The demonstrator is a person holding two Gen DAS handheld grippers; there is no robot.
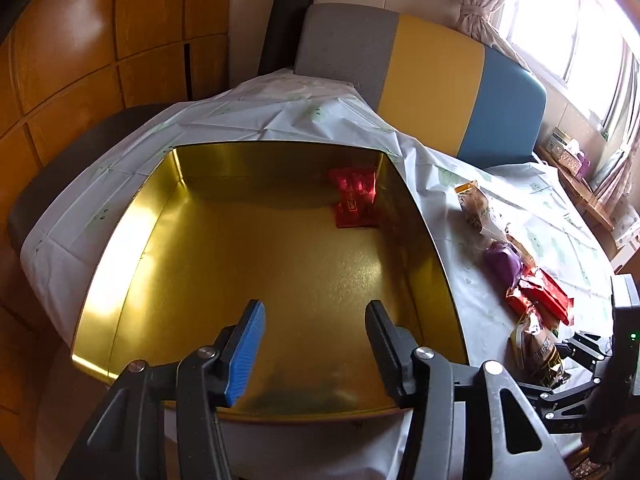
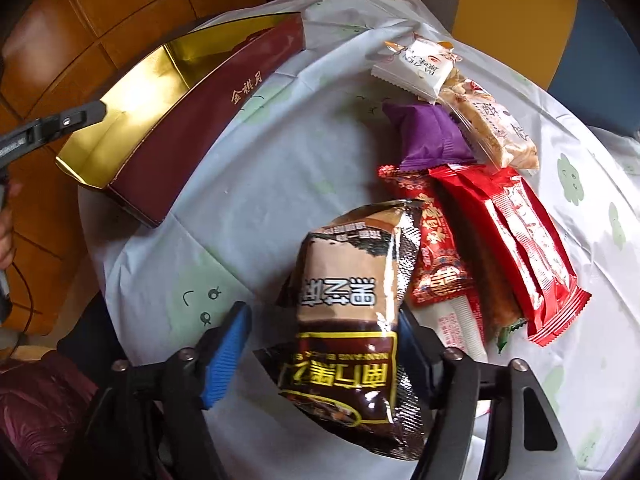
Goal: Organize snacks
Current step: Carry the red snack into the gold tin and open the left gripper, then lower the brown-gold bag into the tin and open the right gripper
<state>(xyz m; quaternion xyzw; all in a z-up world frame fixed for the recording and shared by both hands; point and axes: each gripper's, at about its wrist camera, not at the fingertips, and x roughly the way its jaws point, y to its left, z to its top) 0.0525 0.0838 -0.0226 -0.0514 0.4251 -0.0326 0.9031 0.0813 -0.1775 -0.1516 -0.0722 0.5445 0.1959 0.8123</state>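
A gold-lined box (image 1: 120, 264) with maroon outer walls (image 2: 208, 120) lies on the white tablecloth. One red snack packet (image 1: 355, 200) lies in its far right corner. My left gripper (image 1: 316, 320) is open and empty over the box's near part. My right gripper (image 2: 324, 344) is open, its fingers on either side of a brown and black snack bag (image 2: 352, 320), which also shows in the left wrist view (image 1: 538, 354). Beside the bag lie red packets (image 2: 504, 248), a purple packet (image 2: 428, 136), a clear-wrapped pastry (image 2: 492, 124) and a white packet (image 2: 416, 68).
The round table's white cloth (image 2: 280, 184) has green cartoon prints. A chair back in grey, yellow and blue (image 1: 432, 76) stands behind the table. Wooden cabinets (image 1: 80, 60) are at the left. A window with curtains (image 1: 580, 40) is at the right.
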